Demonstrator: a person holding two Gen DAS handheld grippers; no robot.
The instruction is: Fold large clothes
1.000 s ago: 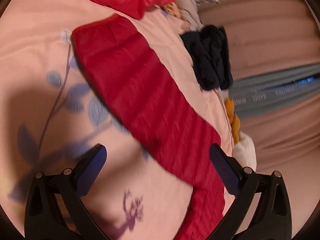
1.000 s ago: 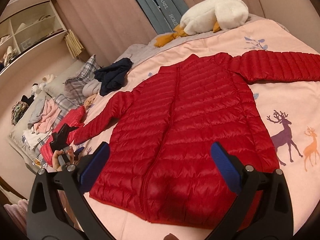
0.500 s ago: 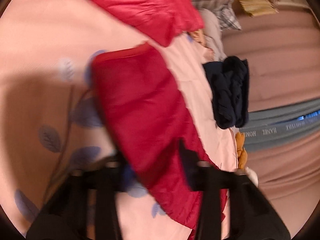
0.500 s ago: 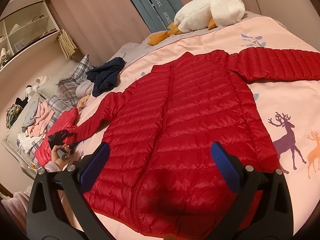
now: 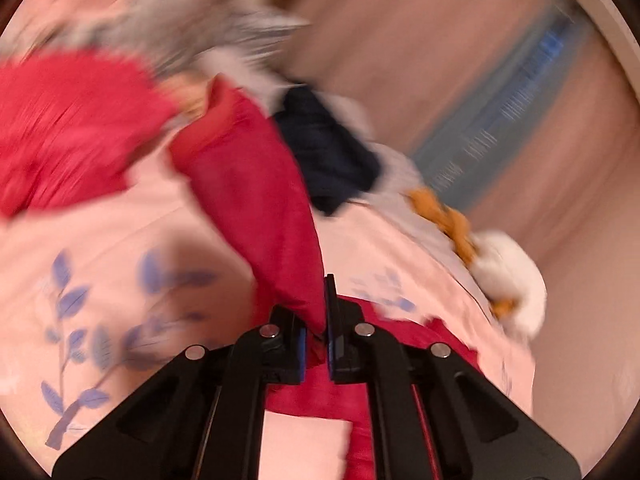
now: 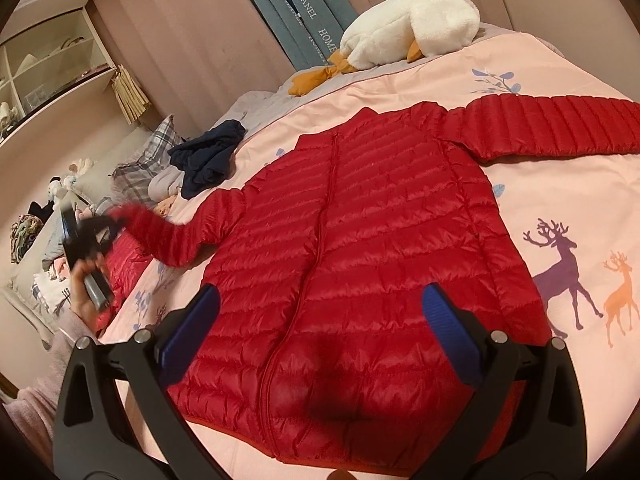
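Sleeve-folding is the step in hand: the left gripper [image 5: 316, 340] is holding its jaws clamped on the cuff end of the red jacket's left sleeve [image 5: 256, 200], having just been closing them on the fabric, and the sleeve is hanging up off the pink bedspread [image 5: 100, 240] in a loose, blurred drape. In the right wrist view the red jacket [image 6: 360, 260] is lying flat, front up, across the middle of the bed, with its collar toward twelve o'clock, its hem toward six and its other sleeve [image 6: 560, 128] stretching out toward two o'clock. The right gripper [image 6: 320, 320] is hovering over the hem with its jaws wide apart and nothing between them. To do this well, the person is probably best carrying the cuff in a low arc toward three o'clock, across the zip line, so that the sleeve is creasing at the shoulder seam rather than bunching midway. Slippery quilted fabric is likely to slide, so the free gripper could be pressing the body down near the shoulder. A navy garment [image 6: 208, 156] and a plush goose [image 6: 408, 28] are lying clear of the path, toward ten and twelve o'clock.
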